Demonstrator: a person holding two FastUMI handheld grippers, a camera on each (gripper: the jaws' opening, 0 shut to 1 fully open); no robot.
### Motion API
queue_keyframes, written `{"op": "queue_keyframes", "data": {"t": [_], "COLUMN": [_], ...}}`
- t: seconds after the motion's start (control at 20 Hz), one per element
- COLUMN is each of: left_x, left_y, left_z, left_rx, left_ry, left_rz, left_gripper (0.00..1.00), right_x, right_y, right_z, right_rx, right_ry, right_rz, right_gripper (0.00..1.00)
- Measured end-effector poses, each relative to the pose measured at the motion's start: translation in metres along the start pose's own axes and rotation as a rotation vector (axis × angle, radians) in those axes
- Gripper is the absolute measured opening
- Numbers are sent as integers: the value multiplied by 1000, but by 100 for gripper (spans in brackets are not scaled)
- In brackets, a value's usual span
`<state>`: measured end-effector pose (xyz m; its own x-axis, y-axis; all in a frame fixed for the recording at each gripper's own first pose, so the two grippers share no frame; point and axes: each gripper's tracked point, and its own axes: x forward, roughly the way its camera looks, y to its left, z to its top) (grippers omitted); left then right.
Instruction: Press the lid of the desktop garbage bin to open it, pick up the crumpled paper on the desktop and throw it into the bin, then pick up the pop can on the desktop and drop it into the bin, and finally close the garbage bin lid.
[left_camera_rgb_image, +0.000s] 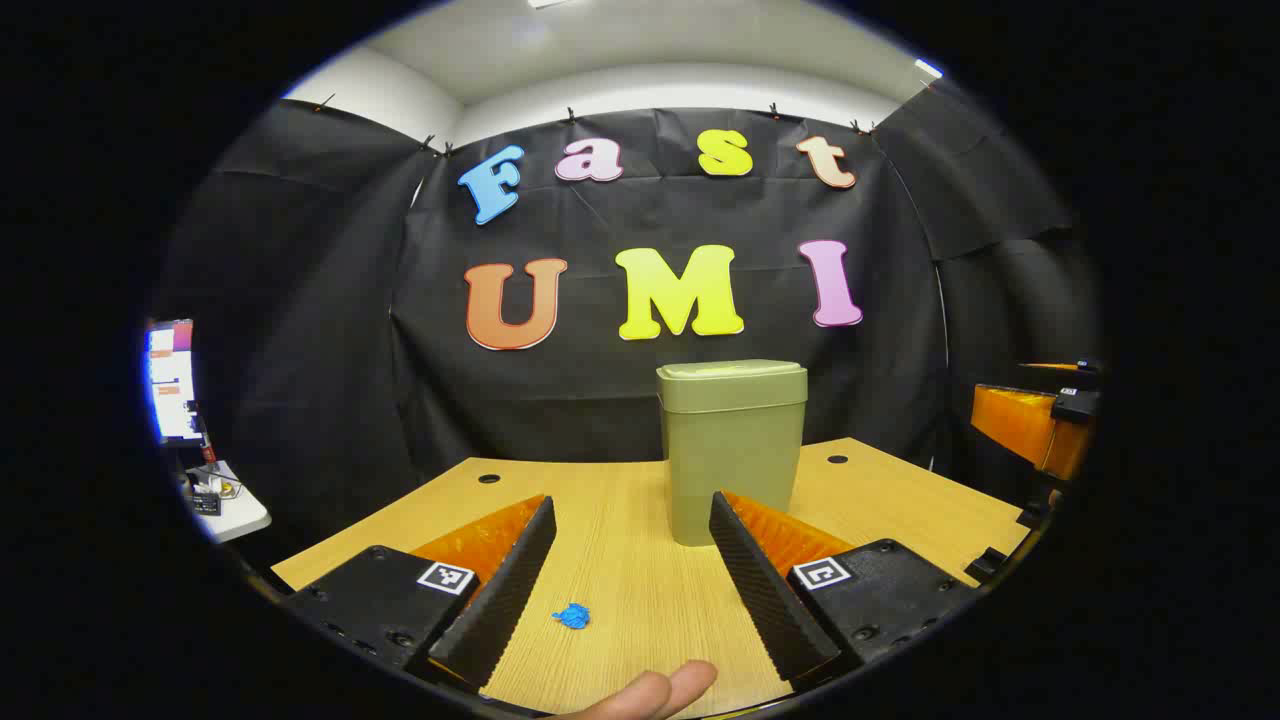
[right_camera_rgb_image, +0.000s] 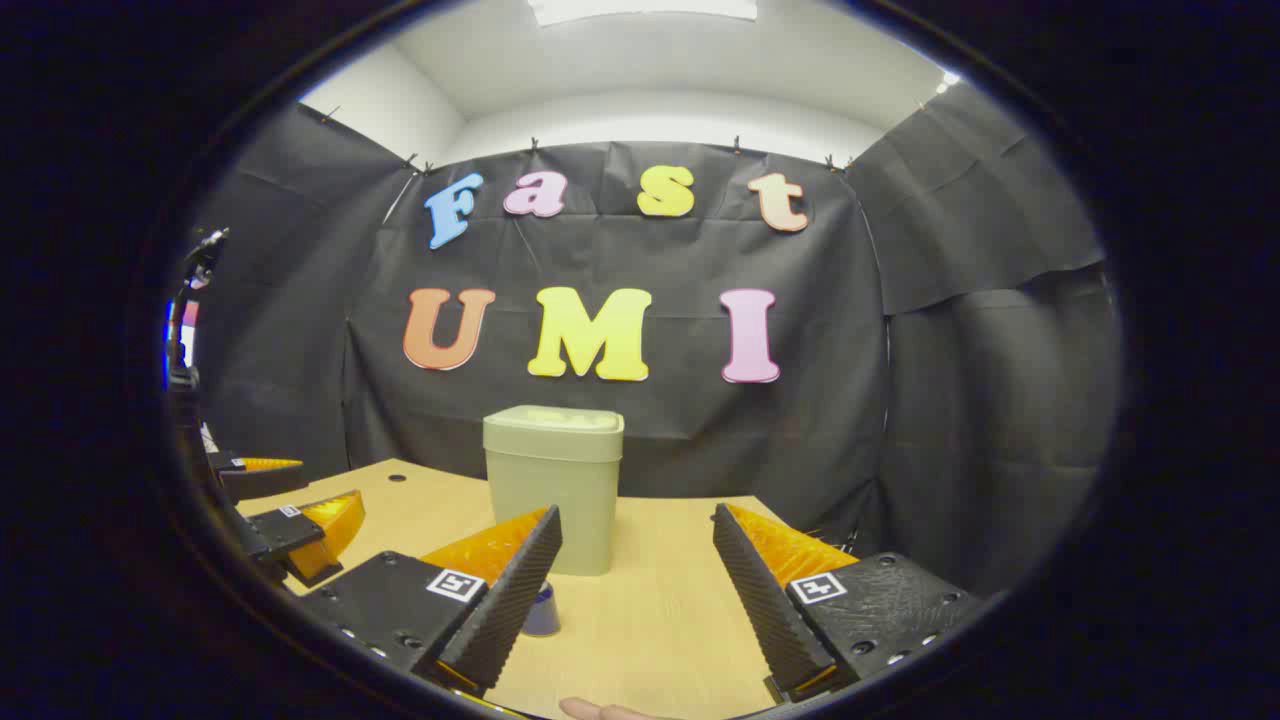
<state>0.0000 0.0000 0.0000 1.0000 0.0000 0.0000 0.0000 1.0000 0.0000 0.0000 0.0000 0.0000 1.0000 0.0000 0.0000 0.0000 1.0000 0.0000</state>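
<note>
An olive green garbage bin (left_camera_rgb_image: 730, 450) stands upright on the wooden desktop (left_camera_rgb_image: 900, 500) with its lid down. The crumpled paper (left_camera_rgb_image: 572, 616), small and blue, lies on the desk in front of the bin. My left gripper (left_camera_rgb_image: 632, 503) is open above the desk, and the paper sits low between its fingers, untouched. In the right gripper view the bin (right_camera_rgb_image: 555, 480) stands ahead to the left. A dark blue pop can (right_camera_rgb_image: 542, 608) peeks out from behind one finger of my open right gripper (right_camera_rgb_image: 637, 515), which holds nothing.
The left gripper (right_camera_rgb_image: 300, 490) hovers over the desk's left side. The right gripper (left_camera_rgb_image: 1040, 425) shows at the far right edge. A lit screen (left_camera_rgb_image: 170, 380) and a small white side table (left_camera_rgb_image: 230, 510) stand off to the left. A person's fingertip (left_camera_rgb_image: 650, 690) shows at the bottom.
</note>
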Motion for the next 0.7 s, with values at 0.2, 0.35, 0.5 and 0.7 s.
{"op": "queue_keyframes", "data": {"t": [0.2, 0.35, 0.5, 0.7], "left_x": [0, 1, 2, 2], "left_y": [2, 3, 3, 4], "left_z": [-2, -2, -4, -4], "left_rx": [-5, -11, -11, -13], "left_ry": [6, 11, 13, 15], "left_rz": [7, 13, 15, 14], "left_gripper": [99, 99, 99, 99], "right_x": [-1, -3, -2, -1], "right_y": [-3, -4, -2, -5], "right_z": [-4, -5, -8, -13], "right_rx": [-8, -28, -36, -35], "right_ry": [6, 1, 4, 14], "right_rz": [1, -1, 0, -4], "right_gripper": [95, 95, 95, 95]}}
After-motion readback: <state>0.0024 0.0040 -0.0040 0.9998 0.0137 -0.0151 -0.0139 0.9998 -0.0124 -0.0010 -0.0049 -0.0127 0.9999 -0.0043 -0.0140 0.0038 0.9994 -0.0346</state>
